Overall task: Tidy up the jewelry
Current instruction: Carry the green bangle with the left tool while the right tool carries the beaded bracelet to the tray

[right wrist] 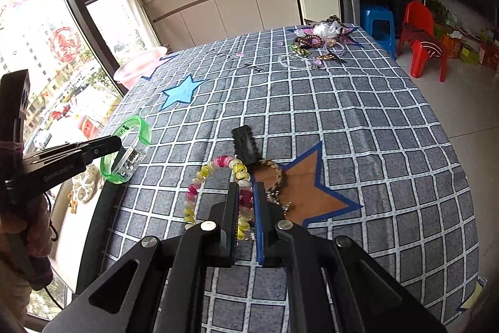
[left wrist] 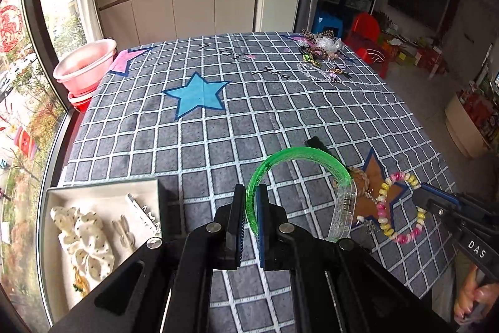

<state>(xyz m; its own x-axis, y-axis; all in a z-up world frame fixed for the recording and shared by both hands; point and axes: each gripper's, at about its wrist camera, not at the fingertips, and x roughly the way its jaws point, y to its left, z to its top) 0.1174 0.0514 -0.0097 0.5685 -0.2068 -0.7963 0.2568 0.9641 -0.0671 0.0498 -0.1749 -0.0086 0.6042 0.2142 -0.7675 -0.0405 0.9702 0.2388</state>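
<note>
My left gripper (left wrist: 252,192) is shut on a green and clear bangle (left wrist: 299,152), held above the checked tablecloth (left wrist: 218,133). It also shows at the left of the right wrist view as the left gripper (right wrist: 117,144) with the bangle (right wrist: 142,130). My right gripper (right wrist: 246,189) is shut on a pink and yellow beaded bracelet (right wrist: 199,177), seen too as the bracelet (left wrist: 386,227) at the right gripper (left wrist: 419,197). A white tray (left wrist: 103,192) holding a dotted scrunchie (left wrist: 84,233) lies at the lower left.
A black hair clip (right wrist: 244,144) and a braided bracelet (right wrist: 277,173) lie by the brown star. A pile of jewelry (right wrist: 318,46) sits at the table's far right corner. A pink basin (left wrist: 84,64) stands beyond the left edge, a red chair (right wrist: 421,36) on the right.
</note>
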